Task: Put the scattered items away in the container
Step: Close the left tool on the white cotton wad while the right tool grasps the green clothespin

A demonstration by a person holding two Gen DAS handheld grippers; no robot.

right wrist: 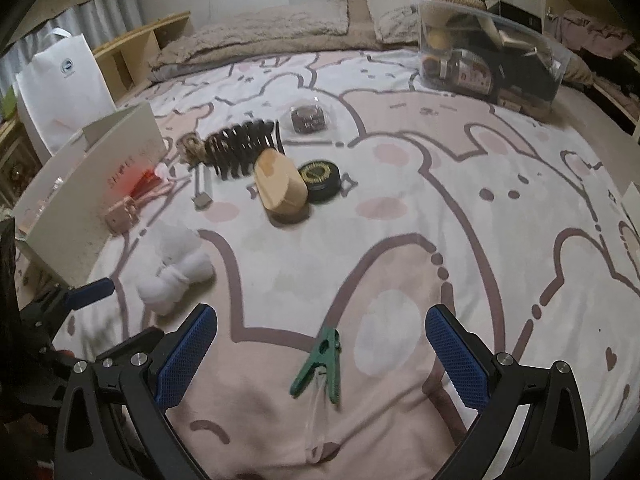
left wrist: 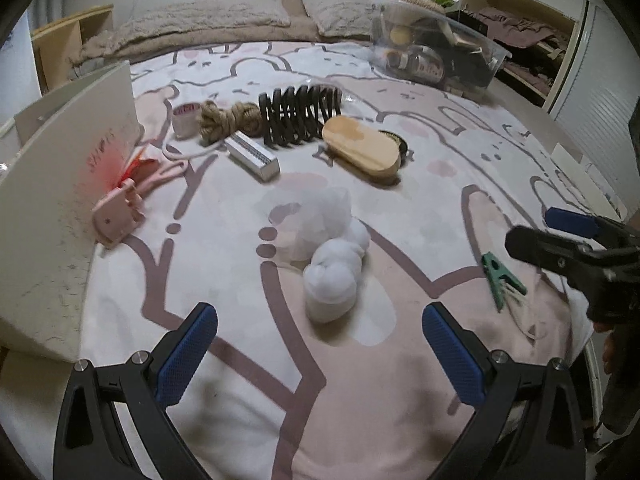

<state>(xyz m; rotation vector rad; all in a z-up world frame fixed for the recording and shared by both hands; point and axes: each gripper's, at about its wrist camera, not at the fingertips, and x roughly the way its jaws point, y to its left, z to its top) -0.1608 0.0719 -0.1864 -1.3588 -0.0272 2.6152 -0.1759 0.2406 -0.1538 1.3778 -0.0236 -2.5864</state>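
Note:
Scattered items lie on a bed with a pink bear-print cover. A white mesh sponge (left wrist: 334, 268) lies just ahead of my open left gripper (left wrist: 320, 346), which holds nothing. A green clothespin (right wrist: 320, 362) lies between the fingers of my open right gripper (right wrist: 320, 350), untouched as far as I can see. Farther back are a wooden brush (left wrist: 362, 146), a black spiral claw clip (left wrist: 300, 114), a rope bundle (left wrist: 228, 120), a tape roll (left wrist: 185, 117), a small white box (left wrist: 252, 156) and a pink clip (left wrist: 120, 216). The clear plastic container (right wrist: 554, 80) stands far right, holding several items.
A white cardboard panel (left wrist: 60, 184) stands upright at the left edge of the bed. A round black tin (right wrist: 322, 178) and a small clear tub (right wrist: 308, 118) lie behind the brush. Pillows (right wrist: 276, 26) line the far side; a white bag (right wrist: 64, 92) stands beyond the left edge.

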